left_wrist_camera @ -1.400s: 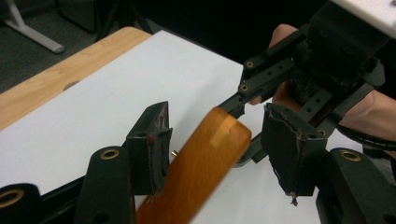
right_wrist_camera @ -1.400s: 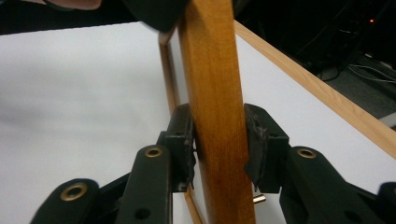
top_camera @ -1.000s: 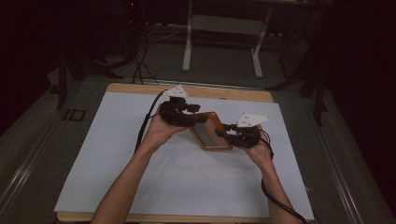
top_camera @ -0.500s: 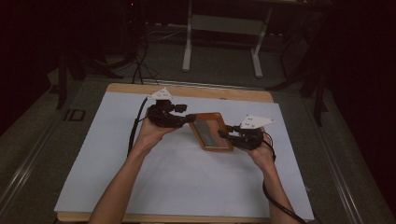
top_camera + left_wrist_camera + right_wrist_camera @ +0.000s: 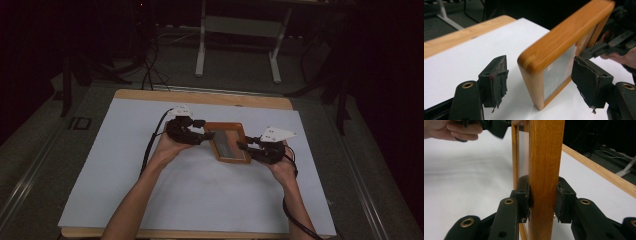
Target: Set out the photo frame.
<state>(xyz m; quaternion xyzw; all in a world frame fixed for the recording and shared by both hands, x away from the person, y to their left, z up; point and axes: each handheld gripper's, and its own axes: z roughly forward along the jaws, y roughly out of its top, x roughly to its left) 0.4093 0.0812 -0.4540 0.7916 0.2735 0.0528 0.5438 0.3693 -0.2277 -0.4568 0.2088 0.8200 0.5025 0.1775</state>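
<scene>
Wooden picture frame [image 5: 227, 142], just one: right gripper [image 5: 246, 146] pinches its edge; left gripper [image 5: 208, 135], jaws just opened, straddles its opposite corner untouching.

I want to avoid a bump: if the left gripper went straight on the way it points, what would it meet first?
Most likely the orange wooden picture frame: its near corner stands between the left gripper's open jaws, which have just been opening. The right gripper clamps the frame's far edge. Depth is hard to judge.
</scene>
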